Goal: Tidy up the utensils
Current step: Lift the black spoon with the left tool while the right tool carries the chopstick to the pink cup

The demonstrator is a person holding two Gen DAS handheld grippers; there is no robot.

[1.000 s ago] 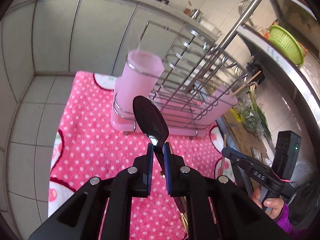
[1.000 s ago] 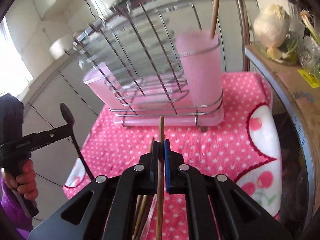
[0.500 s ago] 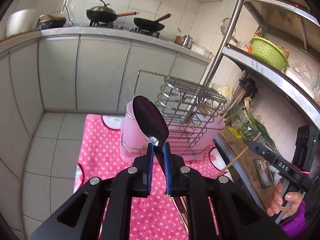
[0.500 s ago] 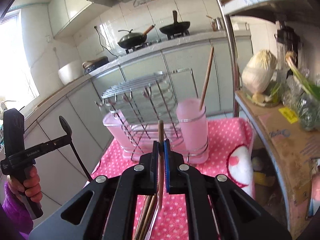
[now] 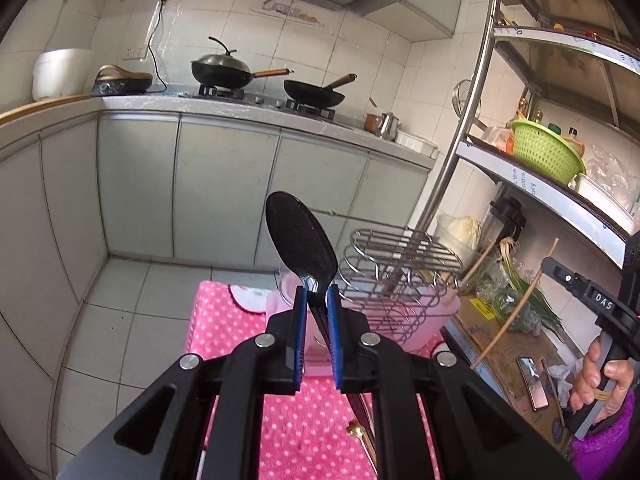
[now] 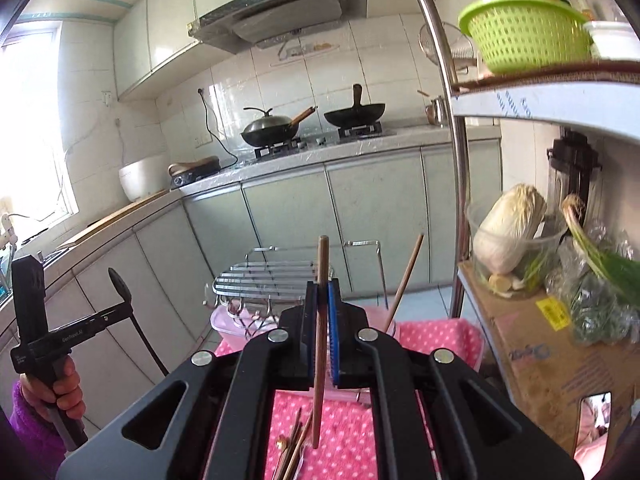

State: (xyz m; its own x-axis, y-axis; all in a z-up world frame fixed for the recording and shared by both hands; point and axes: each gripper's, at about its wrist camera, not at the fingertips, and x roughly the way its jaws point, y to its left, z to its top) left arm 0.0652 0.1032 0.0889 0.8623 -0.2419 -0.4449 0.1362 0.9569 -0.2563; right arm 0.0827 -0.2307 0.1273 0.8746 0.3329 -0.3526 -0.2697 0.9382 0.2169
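Note:
My left gripper [image 5: 317, 300] is shut on a black spoon [image 5: 301, 245], bowl up, held high above the pink dotted cloth [image 5: 312, 432]. My right gripper [image 6: 322, 296] is shut on a wooden chopstick [image 6: 320, 344], held upright. The wire dish rack [image 5: 400, 276] with its pink utensil cup [image 5: 280, 296] stands on the cloth below and ahead. In the right wrist view the rack [image 6: 272, 276] shows ahead, with one chopstick [image 6: 404, 284] standing in its cup. Several utensils [image 6: 294, 452] lie on the cloth below my right gripper.
A metal shelf unit [image 5: 532, 168] with a green basket [image 5: 544, 156], cabbage [image 6: 512, 232] and greens stands to the right. Grey cabinets [image 5: 224, 188] and a counter with woks [image 5: 228, 72] are behind. Tiled floor [image 5: 116, 320] lies left of the cloth.
Both grippers have risen and tilted up, away from the rack and cloth, each still holding its utensil. The rack now looks smaller and lower in both views.

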